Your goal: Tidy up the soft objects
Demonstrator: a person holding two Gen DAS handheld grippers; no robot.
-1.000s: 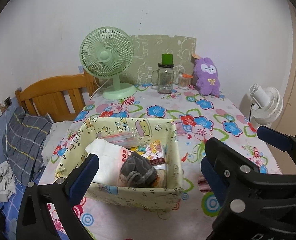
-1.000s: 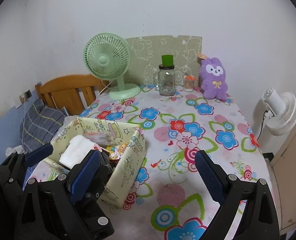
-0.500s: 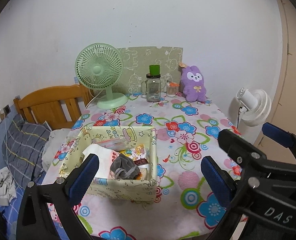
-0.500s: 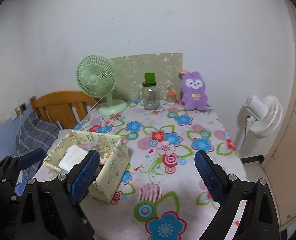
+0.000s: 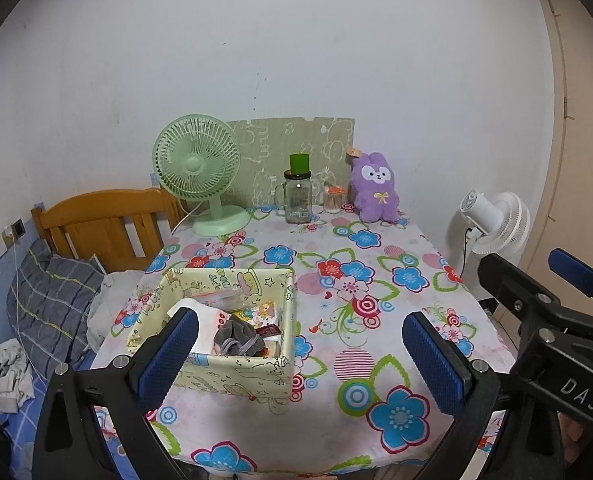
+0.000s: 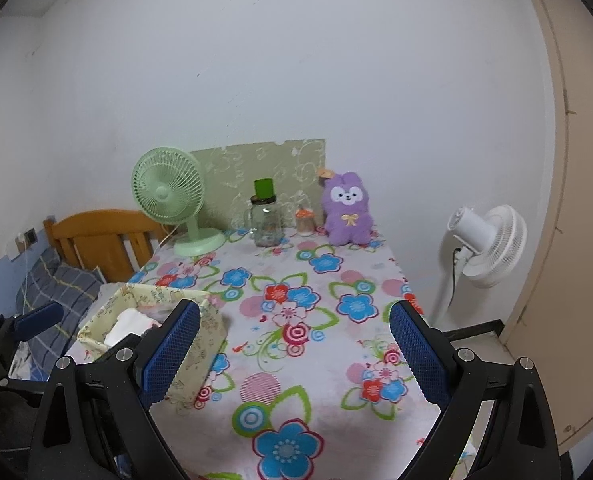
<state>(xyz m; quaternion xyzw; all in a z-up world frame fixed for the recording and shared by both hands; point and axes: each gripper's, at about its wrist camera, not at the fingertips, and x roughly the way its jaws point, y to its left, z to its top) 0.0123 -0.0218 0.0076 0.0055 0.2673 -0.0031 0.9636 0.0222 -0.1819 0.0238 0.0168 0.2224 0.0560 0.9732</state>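
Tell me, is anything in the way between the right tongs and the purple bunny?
Nothing visible is. From the right tongs to the purple bunny there is only bare flowered tablecloth. The jar stands left of the bunny, off that line.

The only legible lettering is "DAS", in pale capitals on the black body of the right gripper (image 5: 576, 280), seen at the lower right edge of the left wrist view. The fabric box (image 5: 232, 376) carries cartoon prints with small lettering too fine to read. The jar (image 5: 297, 198) label is illegible.
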